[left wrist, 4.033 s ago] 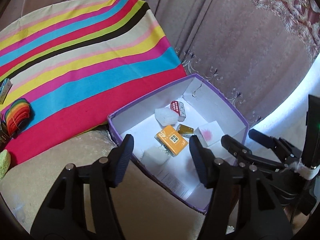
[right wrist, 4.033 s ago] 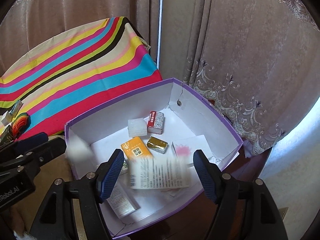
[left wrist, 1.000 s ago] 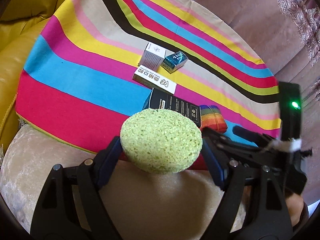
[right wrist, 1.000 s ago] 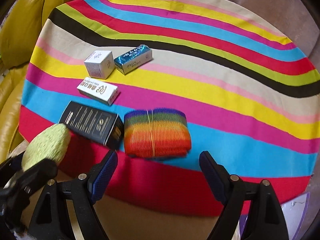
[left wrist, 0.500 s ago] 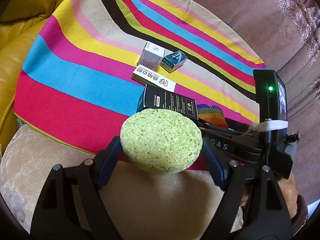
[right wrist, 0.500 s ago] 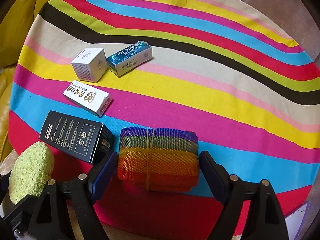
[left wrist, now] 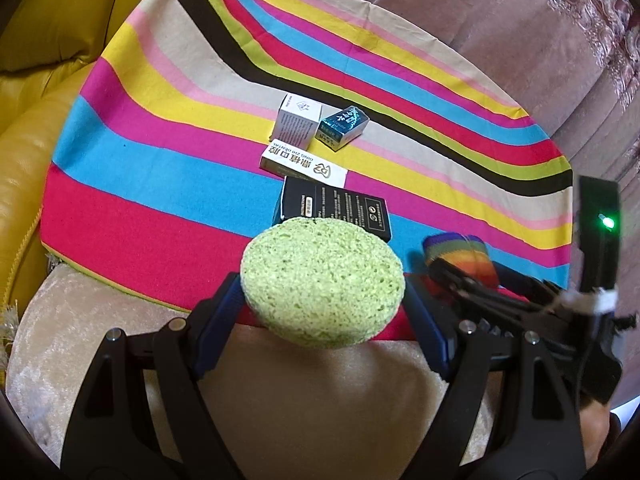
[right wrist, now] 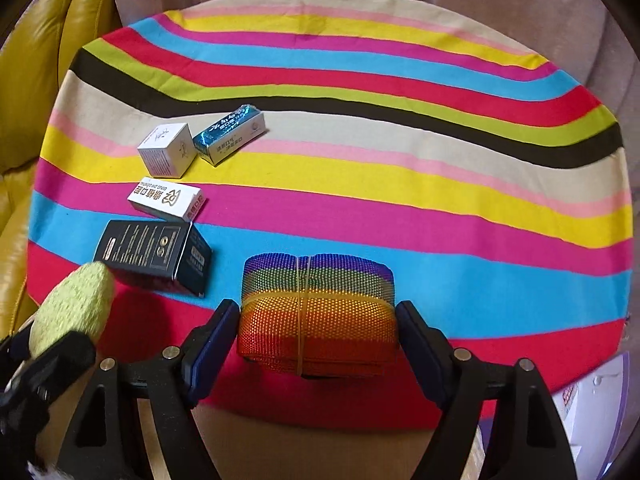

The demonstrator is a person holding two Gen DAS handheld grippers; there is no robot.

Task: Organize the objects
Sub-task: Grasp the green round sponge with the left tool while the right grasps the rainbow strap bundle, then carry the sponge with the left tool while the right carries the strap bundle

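My left gripper [left wrist: 320, 296] is shut on a round green sponge [left wrist: 322, 282] and holds it above the near edge of the striped cloth [left wrist: 152, 184]; the sponge [right wrist: 76, 304] also shows at the lower left of the right wrist view. A rainbow mesh bundle [right wrist: 318, 312] tied with a yellow band lies on the cloth's red stripe. My right gripper [right wrist: 318, 320] straddles it, and its jaws are closing. The pads stand right at the bundle's two ends without squeezing it. In the left wrist view the bundle [left wrist: 456, 248] is partly hidden behind the right gripper's fingers.
Left of the bundle lie a black box [right wrist: 154, 256], a long white box [right wrist: 168, 198], a white cube box [right wrist: 166, 154] and a blue box [right wrist: 230, 134]. A yellow leather sofa [left wrist: 24, 120] borders the left. A corner of the purple-edged box [right wrist: 592, 400] shows at the lower right.
My right gripper has moved forward over the rainbow bundle, which now sits between its narrowing jaws. The left gripper keeps the sponge almost still.
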